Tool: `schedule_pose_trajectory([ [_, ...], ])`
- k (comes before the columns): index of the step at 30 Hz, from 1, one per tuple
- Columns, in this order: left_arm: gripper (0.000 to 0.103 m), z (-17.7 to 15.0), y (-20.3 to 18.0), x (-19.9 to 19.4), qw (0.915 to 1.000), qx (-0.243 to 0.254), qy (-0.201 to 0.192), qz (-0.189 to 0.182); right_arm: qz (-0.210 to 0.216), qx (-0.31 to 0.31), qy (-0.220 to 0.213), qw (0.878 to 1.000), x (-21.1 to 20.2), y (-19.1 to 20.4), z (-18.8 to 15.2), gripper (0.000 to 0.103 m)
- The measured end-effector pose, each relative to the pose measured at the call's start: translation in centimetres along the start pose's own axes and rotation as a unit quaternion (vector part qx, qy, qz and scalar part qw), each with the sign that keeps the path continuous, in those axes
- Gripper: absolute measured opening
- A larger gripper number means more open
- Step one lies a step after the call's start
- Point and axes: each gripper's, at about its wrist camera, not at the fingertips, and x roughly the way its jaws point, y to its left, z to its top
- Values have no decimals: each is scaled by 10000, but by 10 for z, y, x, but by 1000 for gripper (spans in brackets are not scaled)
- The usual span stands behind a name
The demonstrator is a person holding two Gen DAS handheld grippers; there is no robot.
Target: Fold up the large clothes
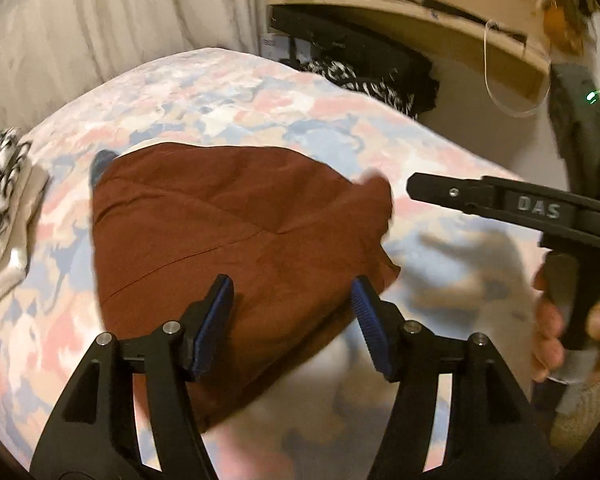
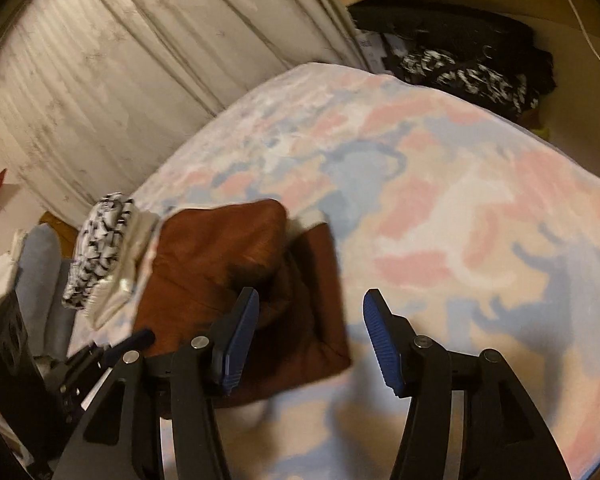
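Observation:
A rust-brown garment (image 1: 236, 240) lies folded into a thick pad on the pastel patterned bed cover (image 1: 228, 92). My left gripper (image 1: 292, 300) hovers over its near edge, jaws open, nothing between the blue pads. In the same view the right gripper's black finger (image 1: 452, 194) reaches in from the right, clear of the garment's right corner, held by a hand (image 1: 556, 328). In the right wrist view the brown garment (image 2: 228, 264) lies left of centre, and my right gripper (image 2: 310, 320) stands open above the cover just past its right edge, holding nothing.
A black-and-white patterned cloth on pale fabric (image 1: 0, 196) lies at the bed's left edge. Pleated curtains (image 2: 120, 80) hang behind. A wooden shelf (image 1: 420, 20) with dark bags (image 1: 364, 64) under it stands beyond the bed's far right corner.

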Motion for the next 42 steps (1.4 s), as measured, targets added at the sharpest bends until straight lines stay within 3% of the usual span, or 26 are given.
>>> schedule_pose_trajectory([
  [3, 59, -5, 21, -26, 9994, -309, -175, 43, 199, -73, 153, 9997, 2, 15, 6, 55],
  [7, 58, -8, 61, -30, 9958, -714, -126, 552, 381, -128, 577, 9975, 24, 27, 13, 55],
  [8, 57, -10, 79, -25, 9930, -956, 11, 689, 331, -150, 680, 9970, 33, 30, 14, 55],
  [10, 42, -14, 103, -17, 9888, -1346, 121, 633, 303, -175, 864, 9956, 50, 32, 14, 55],
  [11, 41, -17, 113, -15, 9867, -1488, 192, 624, 284, -178, 931, 9951, 58, 32, 14, 54],
  [14, 37, -21, 130, -3, 9841, -1616, 301, 680, 380, -286, 1194, 9917, 81, 37, 12, 29],
  [16, 32, -20, 132, 3, 9843, -1601, 322, 666, 354, -529, 1093, 9920, 84, 43, 14, 16],
  [21, 24, -14, 119, 13, 9888, -1346, 290, 568, 322, -777, 106, 9964, 42, 48, 22, 10],
  [23, 21, -14, 108, 23, 9906, -1141, 381, 658, 71, -796, 96, 9968, 42, 42, 18, 10],
  [27, 20, -24, 87, 41, 9921, -618, 382, 1026, -434, -685, 798, 9935, 86, 13, -10, 10],
  [33, 20, -28, 81, 45, 9912, -582, 332, 1140, -413, -616, 966, 9926, 91, 8, -10, 11],
  [35, 20, -27, 82, 41, 9914, -599, 316, 1121, -412, -615, 1056, 9916, 89, 10, -7, 18],
  [39, 20, -16, 87, 29, 9928, -634, 318, 961, -220, -530, 843, 9948, 59, 12, 16, 44],
  [42, 20, 2, 93, 26, 9923, -680, 246, 1007, -362, -530, 689, 9956, 53, 18, 41, 46],
])
